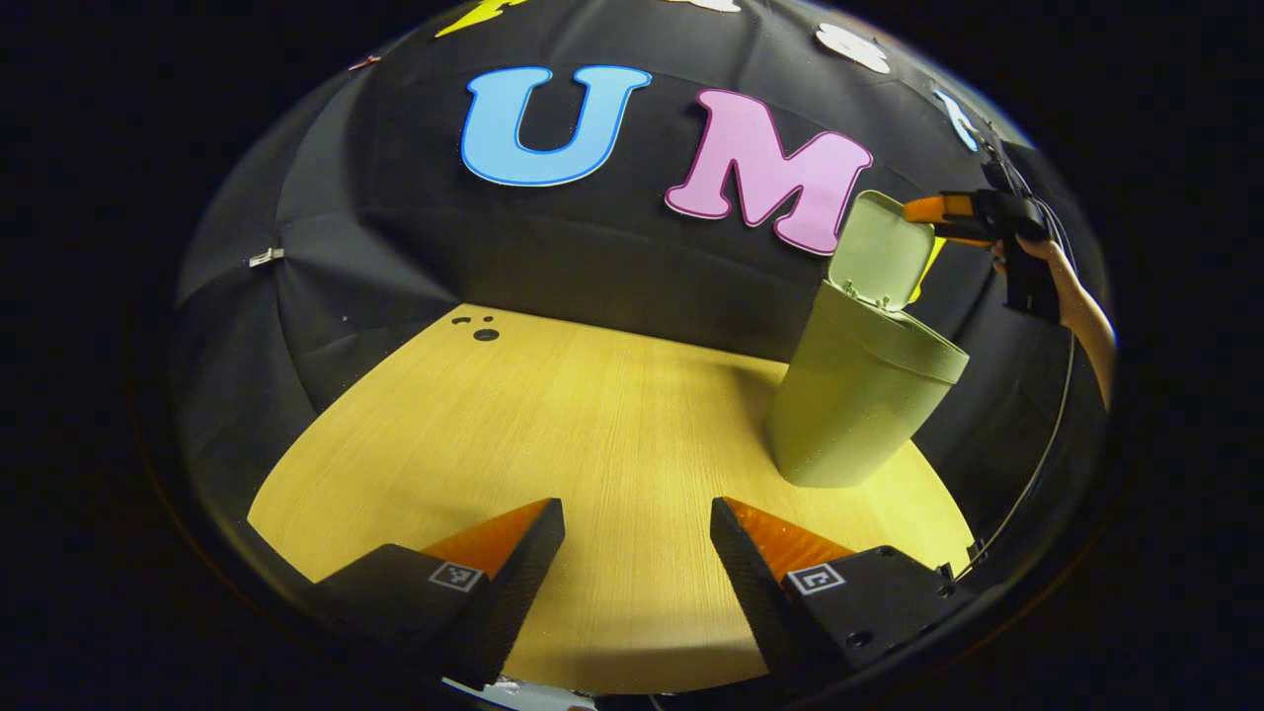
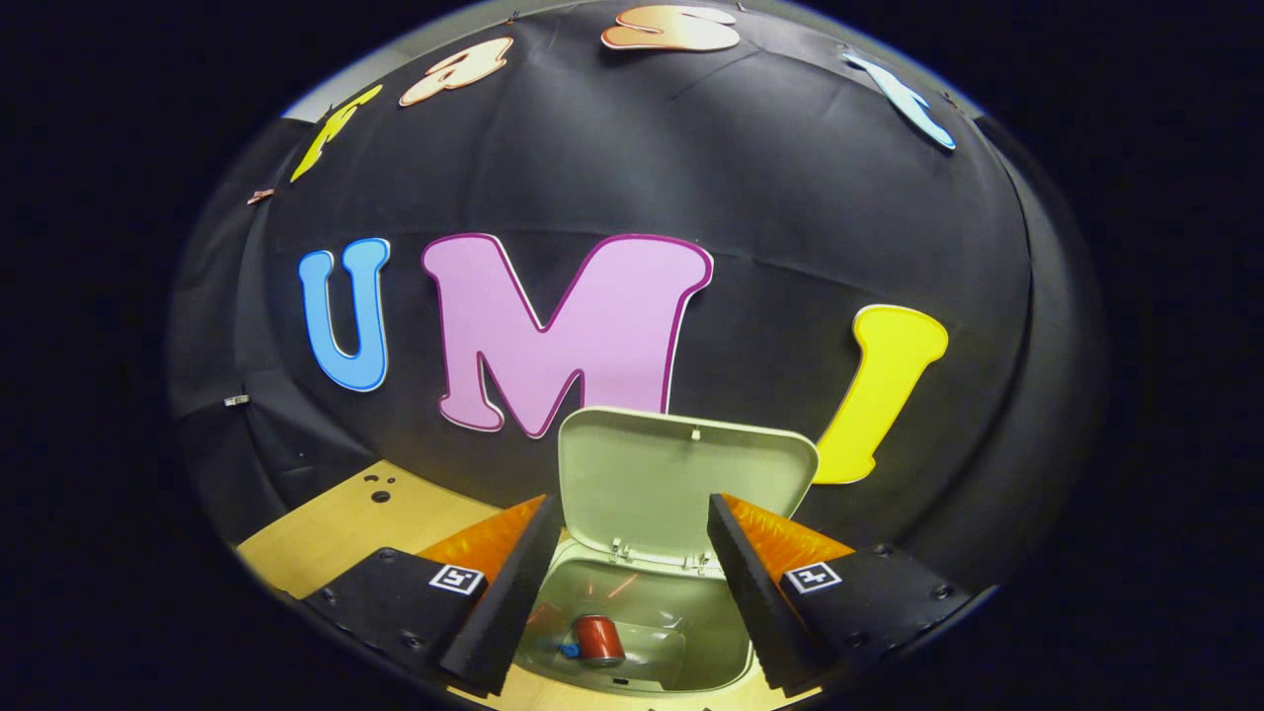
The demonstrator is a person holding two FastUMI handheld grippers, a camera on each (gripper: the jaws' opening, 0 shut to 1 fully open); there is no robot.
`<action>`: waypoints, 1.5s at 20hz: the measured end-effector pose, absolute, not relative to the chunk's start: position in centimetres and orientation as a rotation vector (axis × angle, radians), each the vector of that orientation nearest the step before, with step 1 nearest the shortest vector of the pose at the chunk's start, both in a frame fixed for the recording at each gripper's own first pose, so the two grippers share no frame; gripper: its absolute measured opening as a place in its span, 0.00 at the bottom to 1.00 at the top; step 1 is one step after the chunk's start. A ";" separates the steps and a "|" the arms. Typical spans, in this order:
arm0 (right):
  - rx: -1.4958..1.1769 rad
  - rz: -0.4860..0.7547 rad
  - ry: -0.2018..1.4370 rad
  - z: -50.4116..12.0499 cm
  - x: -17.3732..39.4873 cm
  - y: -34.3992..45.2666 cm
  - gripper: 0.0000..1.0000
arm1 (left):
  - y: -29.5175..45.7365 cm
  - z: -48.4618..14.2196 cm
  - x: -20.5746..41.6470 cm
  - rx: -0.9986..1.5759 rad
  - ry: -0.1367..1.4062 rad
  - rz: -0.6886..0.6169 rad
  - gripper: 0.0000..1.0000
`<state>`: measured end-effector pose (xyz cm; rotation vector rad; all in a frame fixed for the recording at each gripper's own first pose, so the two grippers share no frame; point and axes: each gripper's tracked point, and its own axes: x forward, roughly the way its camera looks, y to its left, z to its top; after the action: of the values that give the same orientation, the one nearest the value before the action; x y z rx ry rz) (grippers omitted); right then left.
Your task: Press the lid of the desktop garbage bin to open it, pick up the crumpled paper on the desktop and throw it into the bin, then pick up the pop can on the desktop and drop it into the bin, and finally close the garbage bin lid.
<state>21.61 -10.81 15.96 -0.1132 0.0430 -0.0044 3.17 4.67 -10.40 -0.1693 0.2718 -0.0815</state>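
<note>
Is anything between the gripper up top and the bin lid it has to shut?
Nothing visible is. In the right gripper view the right gripper hangs open above the bin, whose raised lid stands just ahead with only air between. The red can lies down inside, below the lid's path.

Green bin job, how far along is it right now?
The green plastic desktop bin has its lid up, and a red pop can lies inside. The right gripper hangs open above the opening, holding nothing. What is left: closing the lid.

No readable text or numbers; only square coded markers (image 1: 455,576) on both grippers' fingers.
</note>
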 end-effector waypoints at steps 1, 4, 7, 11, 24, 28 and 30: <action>-0.107 -0.005 0.029 16.7 21.7 -10.7 0.95 | 4.8 -10.4 2.9 -0.162 0.270 -0.080 0.96; -0.108 -0.003 -0.013 19.1 22.4 -10.6 0.96 | 5.0 -11.1 2.3 -0.169 0.278 -0.069 0.96; -0.099 -0.007 -0.027 20.8 23.3 -10.9 0.96 | 5.3 -11.6 1.9 -0.196 0.289 -0.049 0.96; -0.088 -0.036 -0.048 22.7 25.4 -12.2 0.96 | 5.9 -10.9 1.7 -0.221 0.268 -0.017 0.96; -0.077 -0.058 0.063 20.8 31.4 -15.0 0.96 | 8.8 -10.9 -0.1 -0.301 0.253 0.163 0.96; -0.040 -0.053 0.101 20.1 30.8 -15.0 0.96 | 7.7 -11.5 0.1 -0.294 0.262 0.174 0.96; -0.031 -0.039 0.108 19.7 30.2 -14.6 0.96 | 6.6 -11.7 0.3 -0.279 0.270 0.167 0.96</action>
<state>30.21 -14.60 19.74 -0.0315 0.1079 -0.0389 0.35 6.56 -11.67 -0.2793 0.2702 0.1673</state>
